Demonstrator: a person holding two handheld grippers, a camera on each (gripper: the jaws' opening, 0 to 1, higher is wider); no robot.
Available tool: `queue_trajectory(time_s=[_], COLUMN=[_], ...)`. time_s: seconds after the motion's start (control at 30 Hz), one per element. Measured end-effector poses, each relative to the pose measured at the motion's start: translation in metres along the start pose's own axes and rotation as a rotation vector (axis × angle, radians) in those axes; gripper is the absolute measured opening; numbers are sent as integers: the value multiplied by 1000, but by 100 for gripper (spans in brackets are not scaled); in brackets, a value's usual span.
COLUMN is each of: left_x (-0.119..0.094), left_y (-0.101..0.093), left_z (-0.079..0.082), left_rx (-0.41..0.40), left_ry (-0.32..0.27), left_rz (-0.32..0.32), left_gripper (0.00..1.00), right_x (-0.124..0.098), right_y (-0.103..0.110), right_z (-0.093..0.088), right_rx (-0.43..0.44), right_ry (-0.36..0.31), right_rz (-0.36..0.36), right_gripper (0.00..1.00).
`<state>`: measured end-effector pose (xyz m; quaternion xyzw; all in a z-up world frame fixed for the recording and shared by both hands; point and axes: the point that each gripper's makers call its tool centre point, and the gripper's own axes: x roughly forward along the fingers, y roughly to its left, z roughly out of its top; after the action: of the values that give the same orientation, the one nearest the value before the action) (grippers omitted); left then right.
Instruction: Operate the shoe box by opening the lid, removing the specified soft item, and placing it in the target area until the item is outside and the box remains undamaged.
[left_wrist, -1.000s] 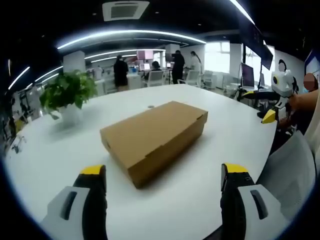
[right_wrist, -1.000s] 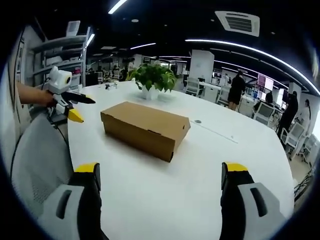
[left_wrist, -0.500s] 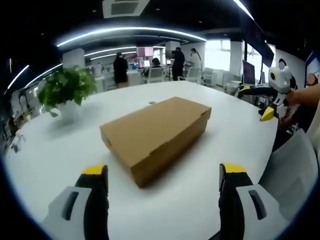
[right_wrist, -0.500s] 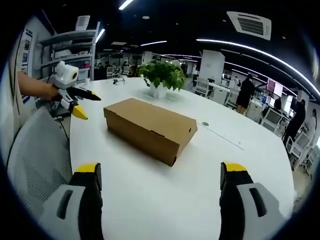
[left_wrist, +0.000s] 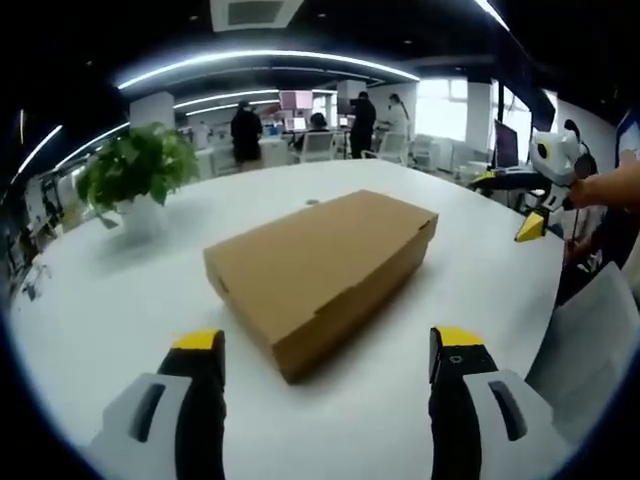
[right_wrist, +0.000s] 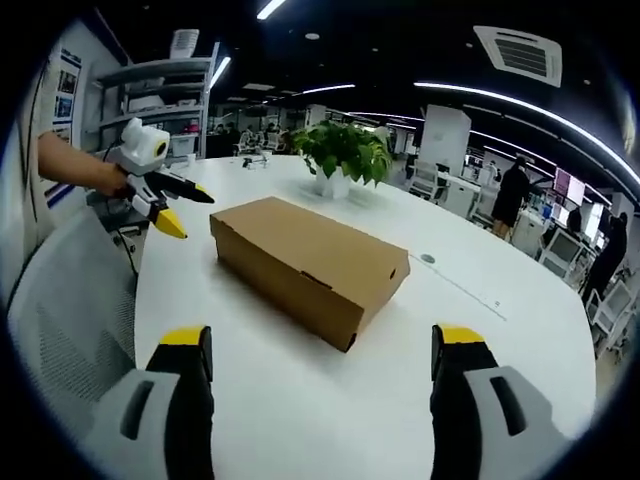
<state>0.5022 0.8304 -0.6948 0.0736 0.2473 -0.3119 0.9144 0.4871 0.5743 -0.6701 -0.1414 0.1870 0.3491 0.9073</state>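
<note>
While the plain brown cardboard shoe box (left_wrist: 322, 270) lies flat on the round white table (left_wrist: 100, 300) with its lid shut, its long axis runs slantwise in the left gripper view, from a near end low in the middle up toward the far right; in the right gripper view the same box (right_wrist: 305, 260) runs from far left down to a near corner at centre-right. A small tab slot shows on its long side wall in both views.

Both yellow-tipped black jaws of the left gripper (left_wrist: 325, 345) stand wide apart with nothing between them, just short of the box's near end. Those of the right gripper (right_wrist: 322, 342) are likewise spread and empty, near the box's closest corner but not touching it. Seen from the right gripper view, the left gripper (right_wrist: 150, 180) is held by a bare hand (right_wrist: 105, 178) beside the box's far left end, above the table edge; from the left gripper view the right gripper (left_wrist: 540, 185) hangs off to the box's right.

Beyond the box stands a leafy green plant in a white pot (right_wrist: 343, 158). A grey mesh chair back (right_wrist: 60, 330) sits at the table's edge, left of the box. Behind the box is an open office with desks, monitors, standing people (left_wrist: 243, 135), shelving (right_wrist: 150, 105) and long ceiling light strips.
</note>
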Motion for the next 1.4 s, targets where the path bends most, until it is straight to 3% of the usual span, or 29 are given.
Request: queue_trajectory(time_s=[0.2,0.73,1.4], left_x=[7,26,36], left_y=[4,23,36], left_z=[1,-10,-13], left_rx=[-6,-85,-81], left_ry=[7,27,64], left_rz=[14,90,112], left_gripper=[81,69,49], right_x=[16,61,102], right_y=[-8,-25,-31], right_z=[2,-7,-7], right_rx=[-7,0,5], right_ry=[-14,32,64], right_rz=[42,126,170], right_gripper=[78,66,48])
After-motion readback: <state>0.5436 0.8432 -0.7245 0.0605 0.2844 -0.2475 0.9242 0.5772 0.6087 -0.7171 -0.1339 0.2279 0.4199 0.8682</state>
